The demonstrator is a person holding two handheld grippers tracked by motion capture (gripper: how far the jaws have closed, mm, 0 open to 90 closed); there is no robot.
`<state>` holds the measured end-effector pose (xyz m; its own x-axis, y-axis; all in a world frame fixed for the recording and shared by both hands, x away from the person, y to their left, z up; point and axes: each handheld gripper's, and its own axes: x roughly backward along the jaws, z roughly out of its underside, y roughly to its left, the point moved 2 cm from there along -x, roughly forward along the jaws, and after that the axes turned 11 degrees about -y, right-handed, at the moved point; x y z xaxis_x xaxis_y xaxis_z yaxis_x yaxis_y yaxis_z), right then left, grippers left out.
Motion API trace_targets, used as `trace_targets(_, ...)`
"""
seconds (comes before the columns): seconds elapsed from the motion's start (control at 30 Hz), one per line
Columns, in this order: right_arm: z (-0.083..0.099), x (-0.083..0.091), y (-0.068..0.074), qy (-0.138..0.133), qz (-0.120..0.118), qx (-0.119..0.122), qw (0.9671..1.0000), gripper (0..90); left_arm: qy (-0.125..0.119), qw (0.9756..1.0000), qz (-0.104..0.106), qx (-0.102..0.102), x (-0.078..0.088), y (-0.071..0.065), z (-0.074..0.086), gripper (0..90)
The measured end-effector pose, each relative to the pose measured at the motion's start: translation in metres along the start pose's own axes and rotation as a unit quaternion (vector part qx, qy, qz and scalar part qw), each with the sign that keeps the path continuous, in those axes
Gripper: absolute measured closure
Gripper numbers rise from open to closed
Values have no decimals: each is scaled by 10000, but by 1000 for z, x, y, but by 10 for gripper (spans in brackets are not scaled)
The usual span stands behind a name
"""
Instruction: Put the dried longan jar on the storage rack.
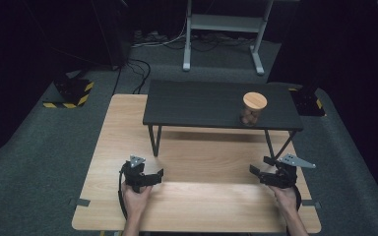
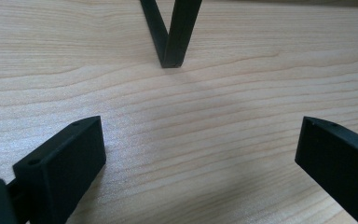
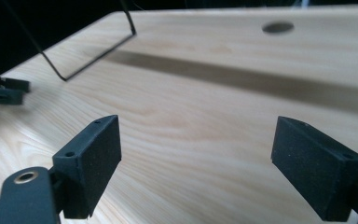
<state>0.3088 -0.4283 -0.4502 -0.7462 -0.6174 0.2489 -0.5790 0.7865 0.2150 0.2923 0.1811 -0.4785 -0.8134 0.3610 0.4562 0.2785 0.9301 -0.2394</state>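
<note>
Jar (image 1: 253, 108) sits up on the black shelf (image 1: 197, 104), so I lift my empty, wide-open right gripper (image 1: 259, 172) cleanly over its edge.

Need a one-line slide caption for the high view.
Both open grippers, left and right, rest on wooden table; lidded jar on black shelf.

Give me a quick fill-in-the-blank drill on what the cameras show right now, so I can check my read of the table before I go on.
1. The clear jar with the round wooden lid stands on the dark low ____.
2. The jaws of the left gripper and of the right gripper stand ____, with nothing between them.
3. Both grippers sit over the light ____ table.
4. The jar stands nearer the ____ gripper.

Missing words: shelf; open; wooden; right
</note>
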Motion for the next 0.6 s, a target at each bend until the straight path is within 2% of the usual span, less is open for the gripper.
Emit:
trace_targets(0.27,21,-7,-13,216,150,-209,9994,147,1,10000,-4,-3,0,0,0,17)
trace_targets(0.4,27,-10,-17,282,184,-321,9989,147,3,10000,-12,-11,0,-1,0,17)
trace_targets(0.6,26,-12,-19,353,188,-409,9984,147,3,10000,-16,-10,0,-1,0,17)
